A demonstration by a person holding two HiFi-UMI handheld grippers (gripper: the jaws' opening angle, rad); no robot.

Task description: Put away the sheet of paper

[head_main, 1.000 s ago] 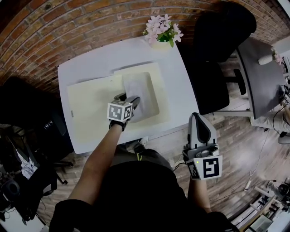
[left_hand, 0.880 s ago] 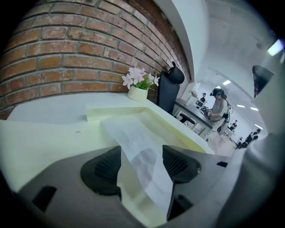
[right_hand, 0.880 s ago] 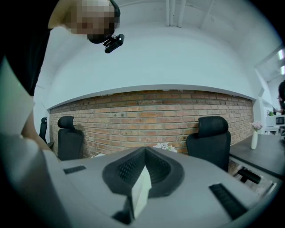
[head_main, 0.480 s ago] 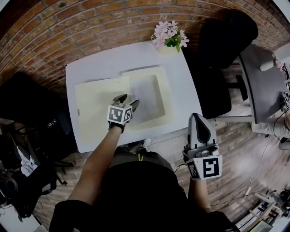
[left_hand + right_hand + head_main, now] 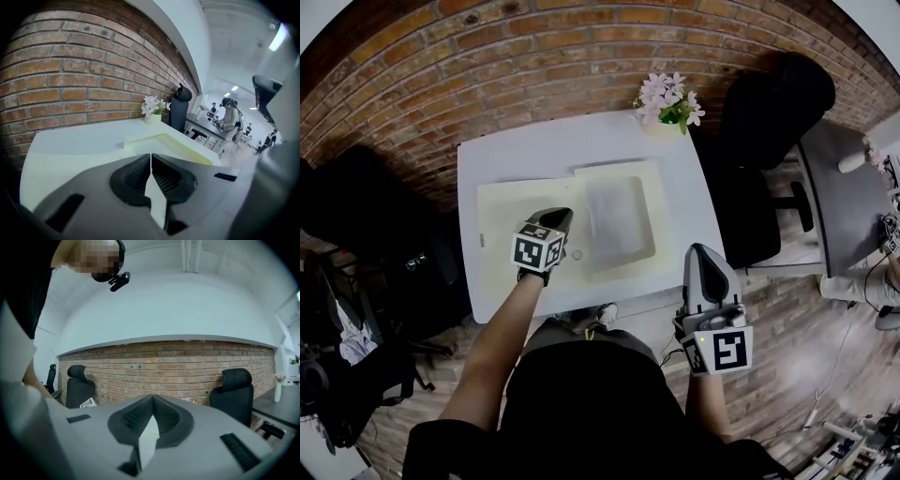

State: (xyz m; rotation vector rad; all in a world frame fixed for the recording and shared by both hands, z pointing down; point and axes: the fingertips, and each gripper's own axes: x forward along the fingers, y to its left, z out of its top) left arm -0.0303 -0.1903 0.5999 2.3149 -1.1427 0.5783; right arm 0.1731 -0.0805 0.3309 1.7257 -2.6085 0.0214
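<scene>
The sheet of paper (image 5: 616, 217) lies flat on the right half of an open cream folder (image 5: 508, 216) on the white table (image 5: 534, 150). My left gripper (image 5: 556, 218) hovers over the folder's middle, just left of the sheet and clear of it. Its jaws have just closed, and in the left gripper view (image 5: 151, 158) they meet with nothing between them. The folder's far edge (image 5: 185, 147) shows beyond them. My right gripper (image 5: 706, 253) hangs off the table's near right side, shut and empty (image 5: 152, 400), pointing level at a brick wall.
A vase of pink flowers (image 5: 668, 99) stands at the table's far right corner. A black office chair (image 5: 769, 103) sits right of the table, and a grey desk (image 5: 842, 159) further right. Dark clutter (image 5: 356, 281) fills the floor on the left.
My left gripper has drawn back from the sheet's near left corner, lifted, and shut its open jaws on nothing. The sheet stays flat in the folder. The right gripper has shifted a little.
</scene>
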